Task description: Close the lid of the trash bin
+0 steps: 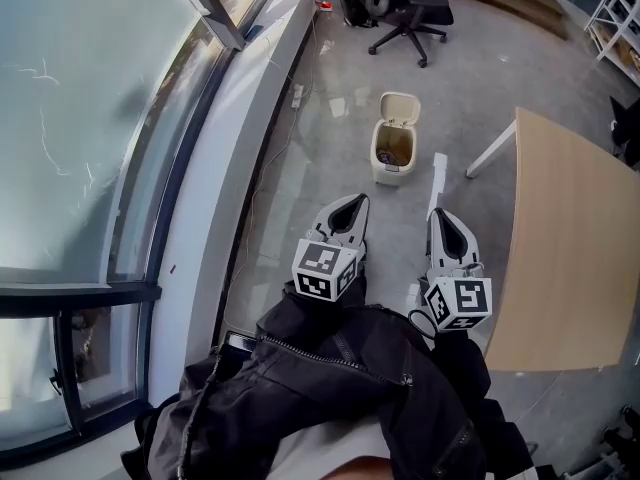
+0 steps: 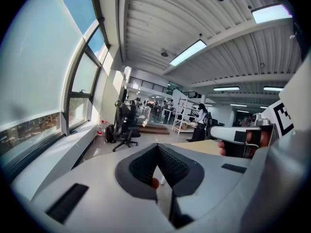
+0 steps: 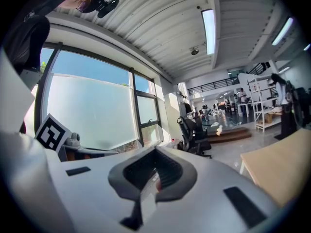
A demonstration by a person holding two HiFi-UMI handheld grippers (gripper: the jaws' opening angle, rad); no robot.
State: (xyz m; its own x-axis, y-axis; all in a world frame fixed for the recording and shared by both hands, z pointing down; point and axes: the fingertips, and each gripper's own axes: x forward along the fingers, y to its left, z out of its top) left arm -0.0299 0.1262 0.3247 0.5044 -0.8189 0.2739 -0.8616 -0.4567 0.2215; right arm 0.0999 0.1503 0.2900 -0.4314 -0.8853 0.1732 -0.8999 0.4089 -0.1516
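Trash bin [image 1: 391, 168] with its lid [image 1: 400, 106] tilted back, open, on the floor [image 1: 330, 158].
We hold the left gripper [image 1: 355, 200] and right gripper [image 1: 437, 213] side by side, each with jaws pressed together on nothing; the bin stands at twelve o'clock of the pair, well apart.
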